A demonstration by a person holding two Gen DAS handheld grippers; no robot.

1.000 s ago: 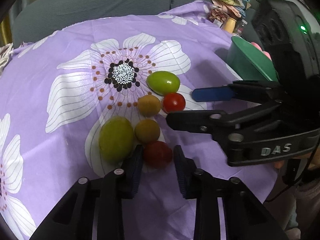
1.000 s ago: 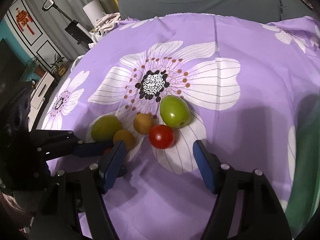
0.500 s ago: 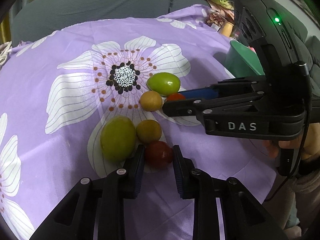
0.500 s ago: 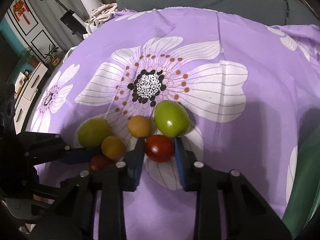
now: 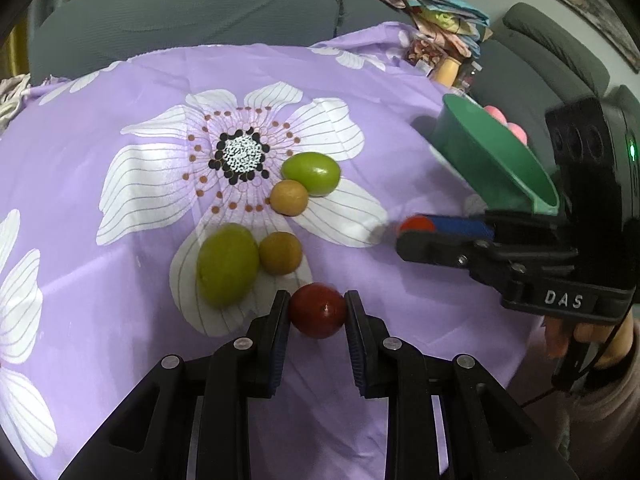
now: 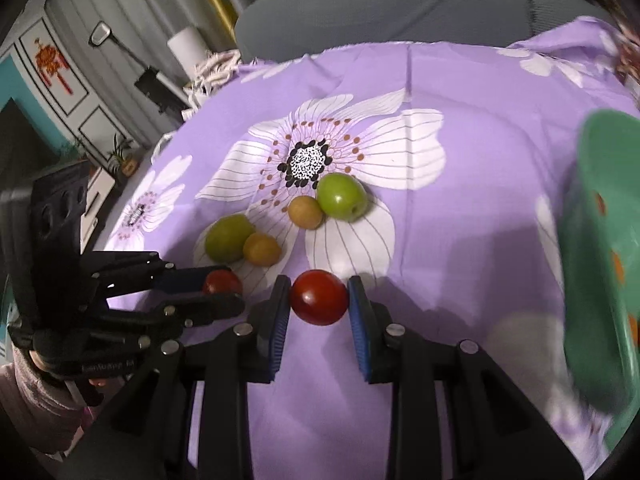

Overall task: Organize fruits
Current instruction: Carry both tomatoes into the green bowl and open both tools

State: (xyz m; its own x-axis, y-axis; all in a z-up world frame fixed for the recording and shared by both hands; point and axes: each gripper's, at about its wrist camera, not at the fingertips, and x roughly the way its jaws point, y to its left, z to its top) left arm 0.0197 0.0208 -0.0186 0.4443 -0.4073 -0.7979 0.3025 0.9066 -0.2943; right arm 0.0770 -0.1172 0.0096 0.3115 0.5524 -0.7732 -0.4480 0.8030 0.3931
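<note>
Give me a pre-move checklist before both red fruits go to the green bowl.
1. Left hand-held gripper shut on dark red fruit: ok.
2. Right hand-held gripper shut on bright red fruit: ok.
3. Both red fruits clear of the four left on the cloth: ok.
4. Green bowl in view: ok.
5. Room inside bowl: cannot tell.
6. Grip firmness: cannot tell.

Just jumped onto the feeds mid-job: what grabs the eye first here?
Each tool is clamped on a red tomato: the left tool pinches a dark red tomato at the near edge of the fruit group, and the right tool grips a brighter red tomato. Behind them, two green fruits and two small yellow-brown ones lie on the purple flowered cloth, with a green bowl at the right edge.
</note>
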